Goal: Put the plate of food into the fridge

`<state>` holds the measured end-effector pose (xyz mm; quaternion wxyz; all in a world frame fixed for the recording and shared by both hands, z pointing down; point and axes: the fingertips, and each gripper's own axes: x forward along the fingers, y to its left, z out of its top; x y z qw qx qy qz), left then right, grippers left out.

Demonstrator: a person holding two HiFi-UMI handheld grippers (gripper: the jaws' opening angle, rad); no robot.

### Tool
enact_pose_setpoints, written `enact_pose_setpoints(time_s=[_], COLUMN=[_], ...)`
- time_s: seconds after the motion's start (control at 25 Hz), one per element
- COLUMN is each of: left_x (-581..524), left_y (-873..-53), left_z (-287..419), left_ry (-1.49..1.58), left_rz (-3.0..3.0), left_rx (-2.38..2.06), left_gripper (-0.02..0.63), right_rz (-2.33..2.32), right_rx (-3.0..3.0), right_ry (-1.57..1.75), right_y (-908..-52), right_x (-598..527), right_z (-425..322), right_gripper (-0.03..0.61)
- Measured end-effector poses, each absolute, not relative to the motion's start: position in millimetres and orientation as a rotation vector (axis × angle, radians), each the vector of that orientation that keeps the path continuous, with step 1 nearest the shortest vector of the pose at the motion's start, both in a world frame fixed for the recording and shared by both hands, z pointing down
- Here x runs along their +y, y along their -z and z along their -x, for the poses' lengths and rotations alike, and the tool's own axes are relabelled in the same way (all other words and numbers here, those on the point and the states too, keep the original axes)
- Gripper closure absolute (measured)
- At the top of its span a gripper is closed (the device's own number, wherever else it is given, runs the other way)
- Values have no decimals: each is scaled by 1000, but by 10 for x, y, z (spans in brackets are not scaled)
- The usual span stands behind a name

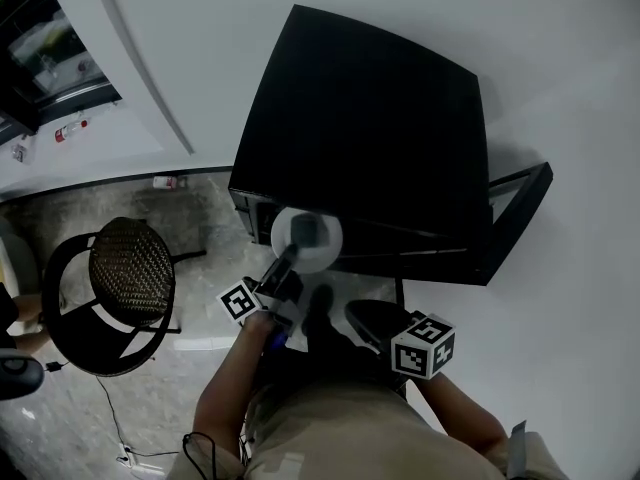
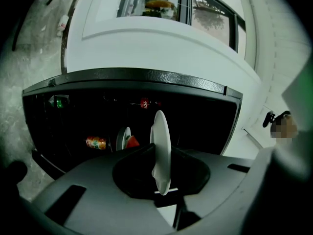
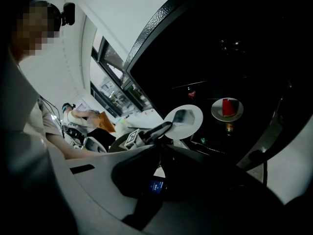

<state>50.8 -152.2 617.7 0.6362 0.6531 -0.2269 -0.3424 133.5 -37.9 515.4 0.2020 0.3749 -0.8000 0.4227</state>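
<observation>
Even light brightens the pale surfaces around the fridge (image 1: 360, 118). Its black top and inside stay nearly featureless, and the white plate (image 2: 160, 151) shows bright against them. Both gripper views bend and darken at the corners, their near foreground blurred.

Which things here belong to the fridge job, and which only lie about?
For the job: plate of food, left gripper clamping it, open fridge.
Lying about: chair, orange can, second plate inside the fridge.

Plate (image 1: 307, 240) before fridge (image 1: 370, 128); chair (image 1: 125, 268) left of fridge.
</observation>
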Motion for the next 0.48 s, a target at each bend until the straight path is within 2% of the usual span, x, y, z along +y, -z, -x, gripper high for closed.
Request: enact_pose_setpoints(time_s=[0.48], left_x=[-1683], left_y=[-6618], left_z=[-493], left_ry=[774], left_rz=[-1460], left_rx=[-619], left_gripper=[560], right_rz=[-992], right_rx=[-2244], right_ry=[-1189], right_y=[-5280], right_x=[-175], right_z=[-1335], right_gripper=[548])
